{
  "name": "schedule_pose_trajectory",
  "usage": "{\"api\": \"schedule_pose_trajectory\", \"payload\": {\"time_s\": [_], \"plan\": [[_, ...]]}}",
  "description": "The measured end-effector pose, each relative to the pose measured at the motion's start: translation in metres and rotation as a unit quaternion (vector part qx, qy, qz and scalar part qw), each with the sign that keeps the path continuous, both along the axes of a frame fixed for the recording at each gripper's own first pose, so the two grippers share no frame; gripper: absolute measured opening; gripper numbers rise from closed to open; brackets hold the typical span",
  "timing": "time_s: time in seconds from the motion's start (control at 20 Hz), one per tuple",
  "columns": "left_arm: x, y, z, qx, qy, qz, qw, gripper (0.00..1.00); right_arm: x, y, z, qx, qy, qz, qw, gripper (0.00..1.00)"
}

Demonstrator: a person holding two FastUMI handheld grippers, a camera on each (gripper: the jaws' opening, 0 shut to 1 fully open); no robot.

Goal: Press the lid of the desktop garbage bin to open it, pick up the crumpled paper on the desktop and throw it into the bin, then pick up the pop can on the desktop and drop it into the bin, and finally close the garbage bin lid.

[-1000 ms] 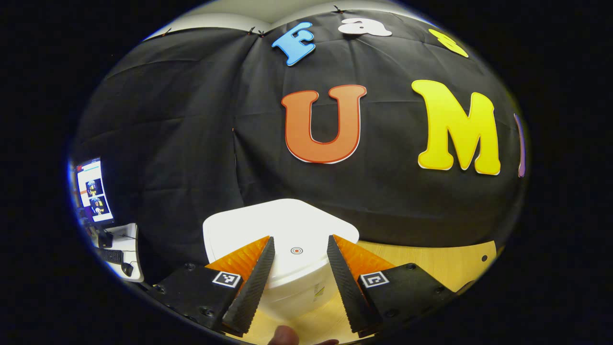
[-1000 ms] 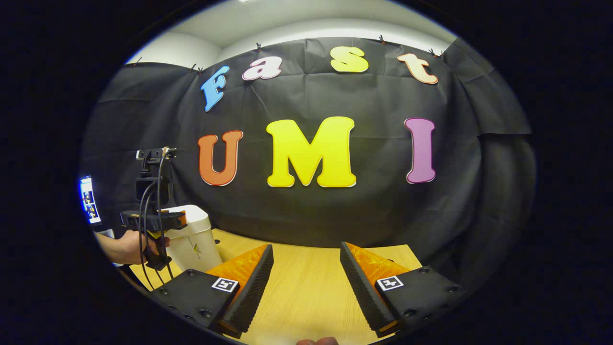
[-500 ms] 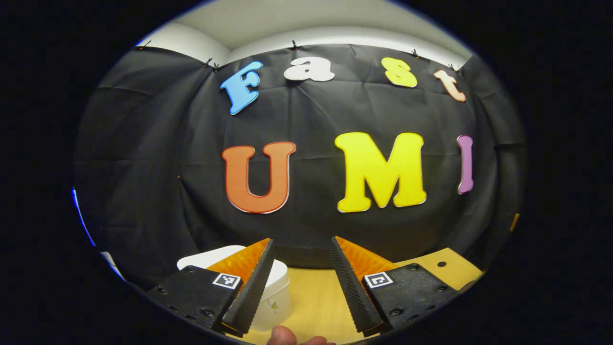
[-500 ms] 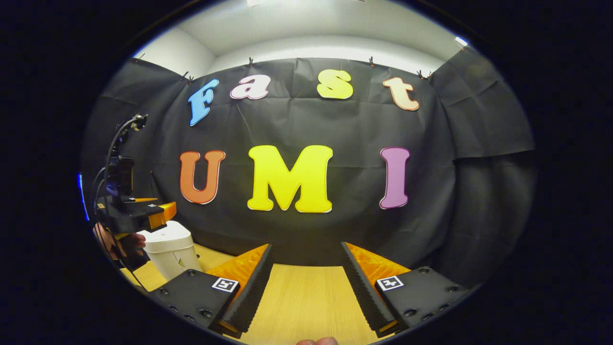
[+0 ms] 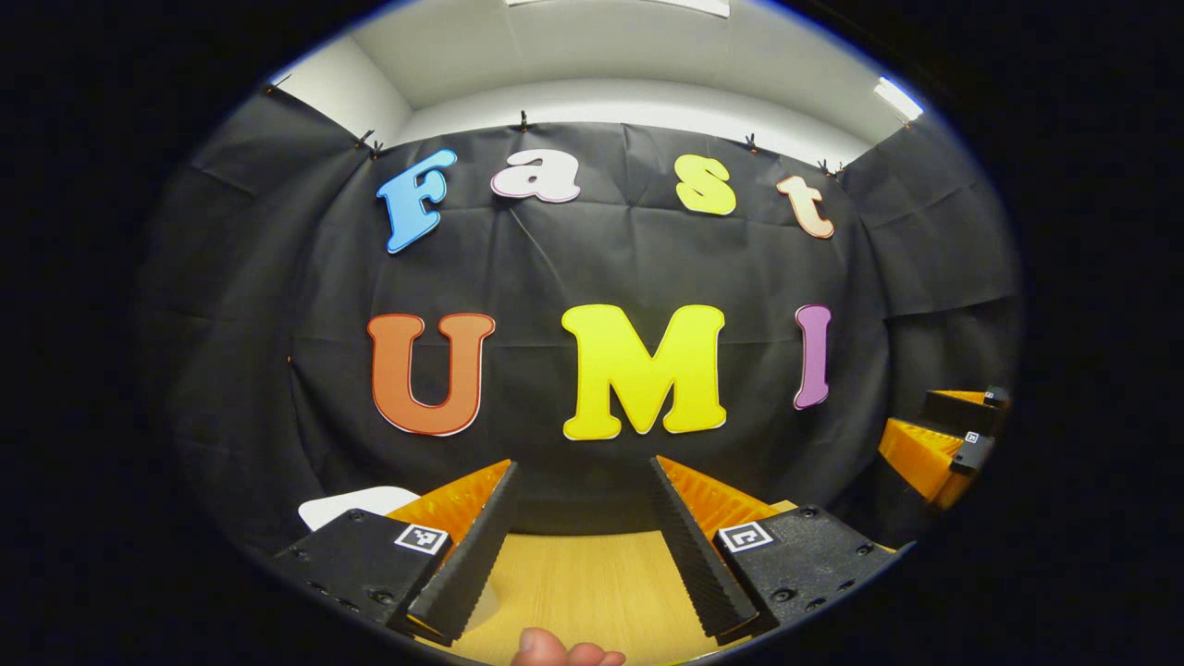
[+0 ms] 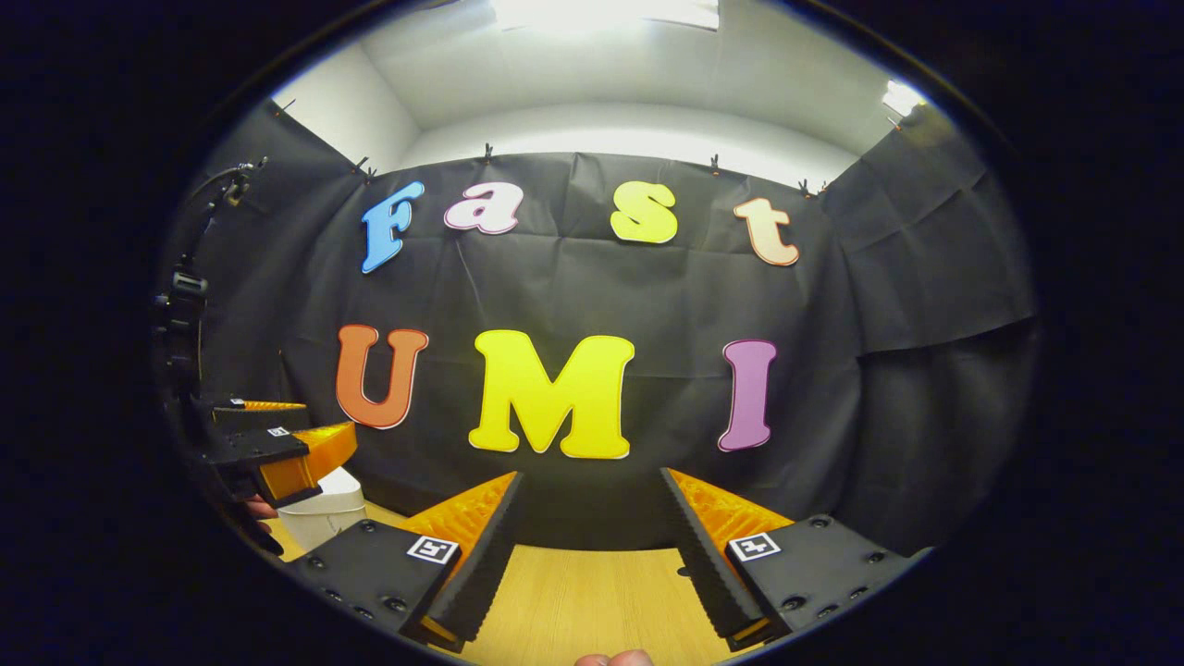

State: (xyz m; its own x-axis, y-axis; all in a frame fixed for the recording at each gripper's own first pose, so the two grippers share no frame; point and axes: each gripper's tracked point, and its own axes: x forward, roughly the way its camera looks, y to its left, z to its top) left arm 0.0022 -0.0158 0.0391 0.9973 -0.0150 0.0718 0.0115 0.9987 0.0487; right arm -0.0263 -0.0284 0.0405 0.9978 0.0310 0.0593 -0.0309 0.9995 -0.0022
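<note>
The wooden desktop [image 5: 573,578] lies under both your grippers. Your left gripper [image 5: 580,541] gapes wide, holding nothing, just right of the white bin [image 6: 319,511], whose lid [image 5: 356,504] sits closed. Your right gripper [image 6: 587,546] spreads wide too, gripping nothing.

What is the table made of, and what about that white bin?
The table looks like wood or a wood-look laminate: pale yellow-brown with fine straight grain lines and a smooth, matte top. The white garbage bin seems to be plastic: even white, smooth, with rounded edges and a slight sheen. Little of it shows, so that is a guess.
</note>
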Motion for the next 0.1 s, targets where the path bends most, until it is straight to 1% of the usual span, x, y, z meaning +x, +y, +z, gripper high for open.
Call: {"api": "schedule_pose_trajectory", "payload": {"time_s": [0.1], "plan": [[-0.0066,-0.0046,0.0037,0.002,-0.007,-0.003,1.000,0.90,-0.0012,0.0012,0.0002,0.001,-0.003,-0.003,1.000,0.90]]}}
